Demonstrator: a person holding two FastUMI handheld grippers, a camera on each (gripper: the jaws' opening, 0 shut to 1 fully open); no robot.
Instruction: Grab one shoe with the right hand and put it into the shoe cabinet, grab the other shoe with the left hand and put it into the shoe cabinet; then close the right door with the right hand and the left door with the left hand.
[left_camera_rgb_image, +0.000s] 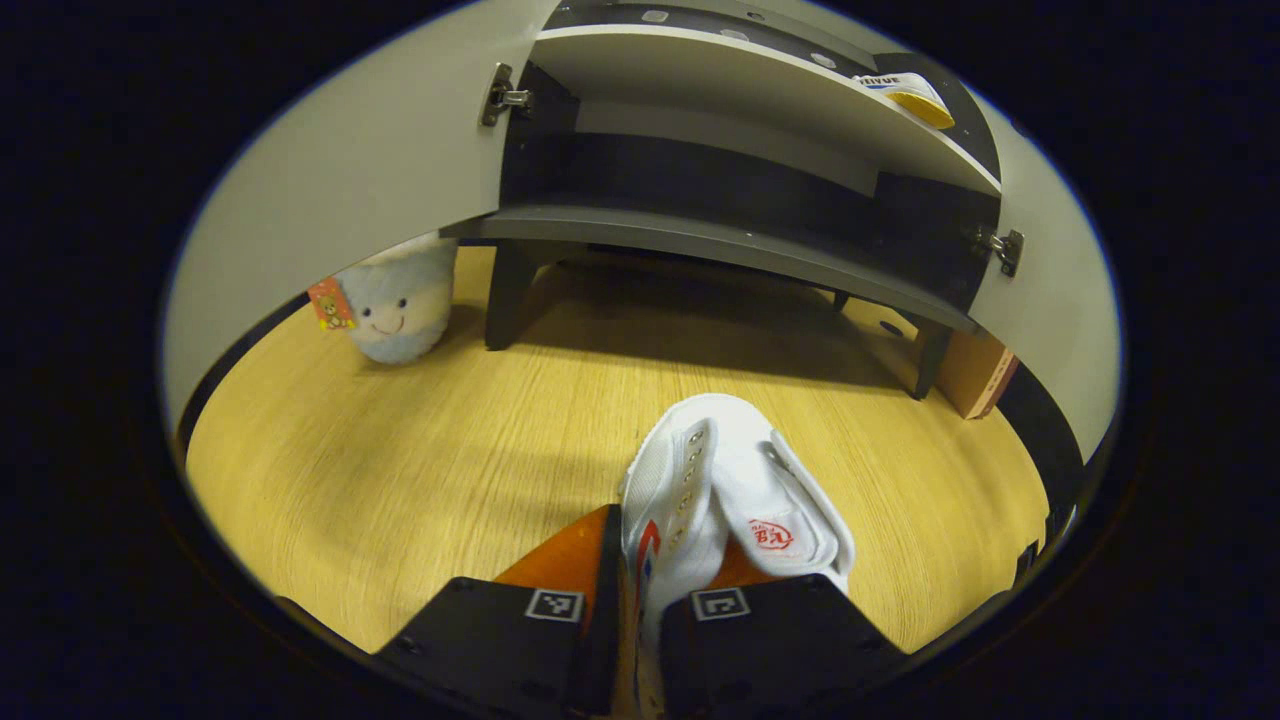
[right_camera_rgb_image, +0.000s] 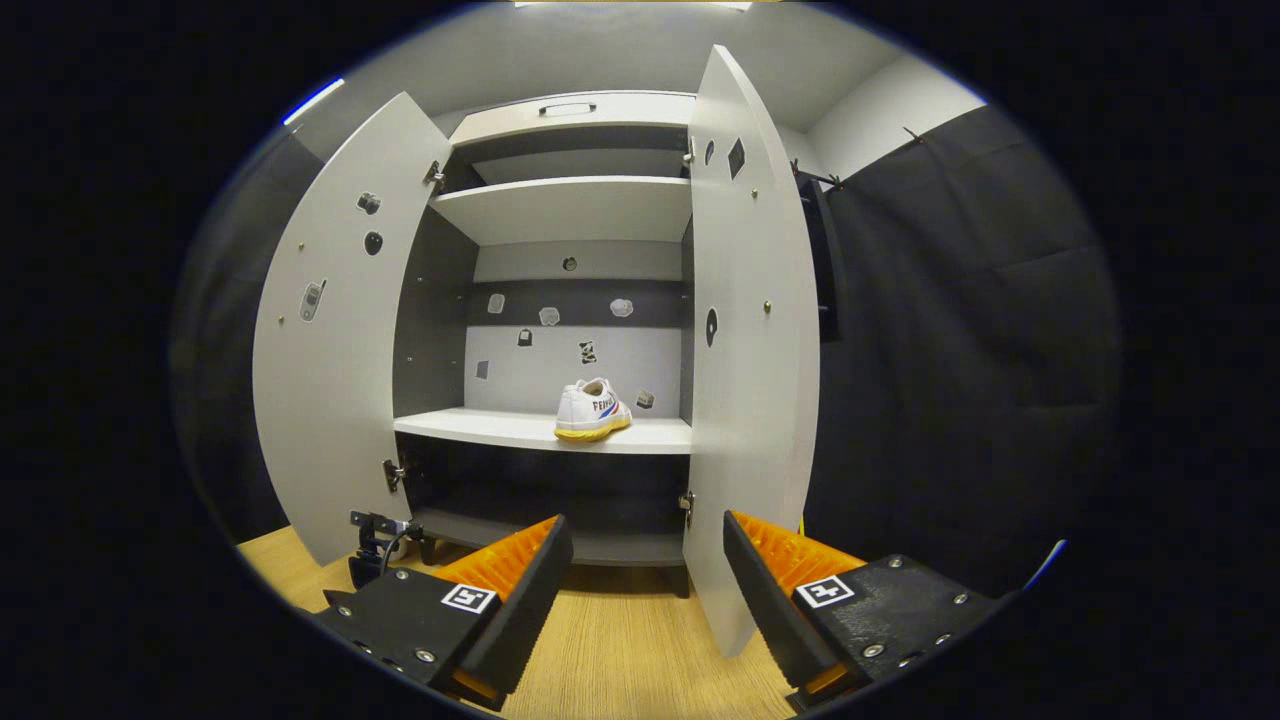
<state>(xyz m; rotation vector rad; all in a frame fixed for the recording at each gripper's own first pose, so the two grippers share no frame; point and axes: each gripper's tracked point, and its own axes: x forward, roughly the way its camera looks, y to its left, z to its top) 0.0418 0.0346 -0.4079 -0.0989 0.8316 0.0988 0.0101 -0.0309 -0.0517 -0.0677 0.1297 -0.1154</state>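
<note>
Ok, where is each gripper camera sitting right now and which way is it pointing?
Left gripper view: low over the wood floor, facing the cabinet's underside; its own fingers pinch a white shoe.
Right gripper view: farther back and higher, facing the open cabinet; own gripper open, second shoe on the shelf.
Shared: cabinet, both open doors, floor.

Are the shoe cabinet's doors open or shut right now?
Open: the left door and right door swing outward, showing a shoe on a shelf.
</note>
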